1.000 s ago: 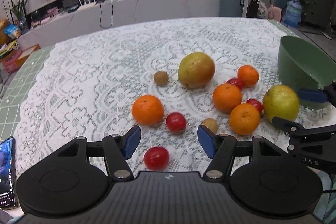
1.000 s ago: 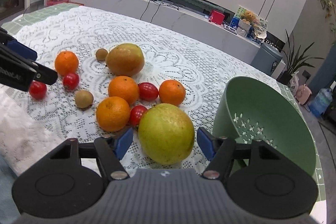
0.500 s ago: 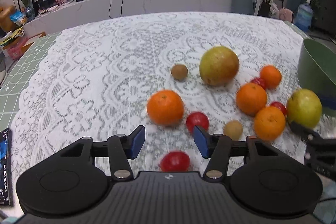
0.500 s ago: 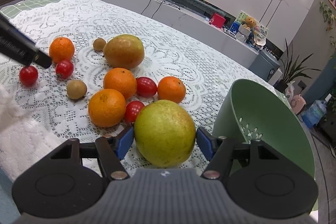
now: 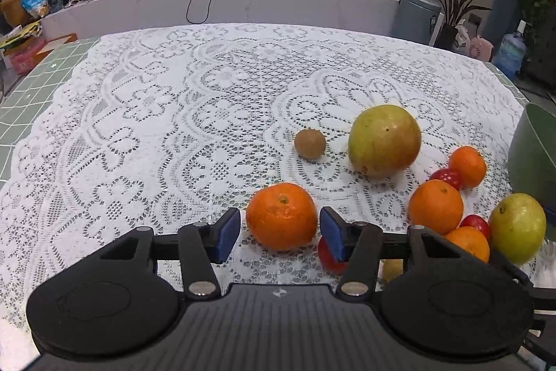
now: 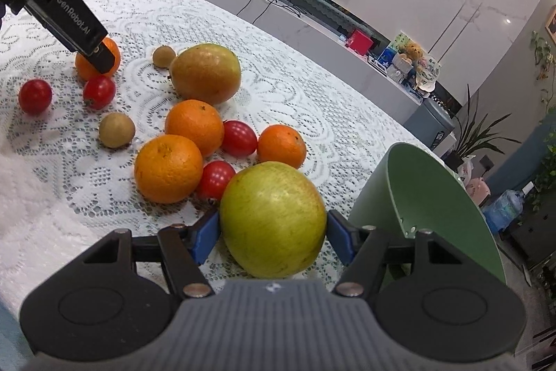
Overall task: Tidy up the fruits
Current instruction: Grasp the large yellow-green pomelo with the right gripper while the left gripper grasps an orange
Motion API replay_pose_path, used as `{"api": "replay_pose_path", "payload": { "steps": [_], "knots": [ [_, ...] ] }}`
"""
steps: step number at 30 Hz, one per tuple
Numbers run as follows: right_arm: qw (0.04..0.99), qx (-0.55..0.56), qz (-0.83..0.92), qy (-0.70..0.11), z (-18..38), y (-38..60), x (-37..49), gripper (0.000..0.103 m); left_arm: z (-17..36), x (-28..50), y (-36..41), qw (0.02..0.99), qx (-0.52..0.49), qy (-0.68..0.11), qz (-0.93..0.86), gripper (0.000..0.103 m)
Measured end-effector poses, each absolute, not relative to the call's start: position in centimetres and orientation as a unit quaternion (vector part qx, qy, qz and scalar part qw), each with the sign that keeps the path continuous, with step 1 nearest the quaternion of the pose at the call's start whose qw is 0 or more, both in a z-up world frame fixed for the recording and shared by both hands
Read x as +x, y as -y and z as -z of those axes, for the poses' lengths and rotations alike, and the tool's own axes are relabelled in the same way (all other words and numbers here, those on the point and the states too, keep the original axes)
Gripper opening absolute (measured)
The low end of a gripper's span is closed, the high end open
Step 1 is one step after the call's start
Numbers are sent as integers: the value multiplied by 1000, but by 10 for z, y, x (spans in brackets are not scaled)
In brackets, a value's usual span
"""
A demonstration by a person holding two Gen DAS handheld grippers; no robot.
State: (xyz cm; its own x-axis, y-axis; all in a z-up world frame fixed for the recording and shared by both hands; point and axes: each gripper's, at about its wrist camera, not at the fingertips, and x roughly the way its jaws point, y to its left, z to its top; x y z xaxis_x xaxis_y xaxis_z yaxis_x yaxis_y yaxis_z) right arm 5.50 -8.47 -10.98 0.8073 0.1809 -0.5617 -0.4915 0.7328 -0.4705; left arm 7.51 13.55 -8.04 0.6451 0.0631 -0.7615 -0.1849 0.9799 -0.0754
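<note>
- Orange peel fills the gap ahead of my left gripper (image 5: 279, 233): a mandarin (image 5: 281, 216) sits squarely between the two blue pads, a sliver of lace showing on each side, so I read the jaws as partly open and gripping nothing yet.
- The mandarin lies straight ahead along the fingers, resting on the white lace tablecloth (image 5: 156, 134). It is near round, so no long axis to line up with.
- A cherry tomato (image 5: 328, 258) sits just behind the right-hand pad and could get nudged if I close carelessly.
- My right gripper (image 6: 272, 233) has both pads pressed against the flanks of a large green-yellow pomelo-like fruit (image 6: 272, 219); I judge it held, though it may be resting on the cloth too.
- The green colander (image 6: 434, 197) stands just to the right of that fruit, tilted with its mouth towards it. The right hand is much the nearer to it.
- The other oranges, tomatoes and kiwis lie scattered between the two grippers, none in the colander as far as I can see.
</note>
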Motion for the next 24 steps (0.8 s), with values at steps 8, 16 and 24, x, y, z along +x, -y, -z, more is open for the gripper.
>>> {"api": "replay_pose_path", "payload": {
  "steps": [8,16,24],
  "knots": [
    [895,-326,-189,-238,111,85,53,63,88,83,-142,898,-108,-422,-64,59],
    [898,-320,-192,-232,106,89,48,63,83,80,-147,902,-133,-407,-64,52],
    [913,-286,-207,-204,79,100,29,63,47,62,-134,916,-116,-380,-55,52]
  ]
}}
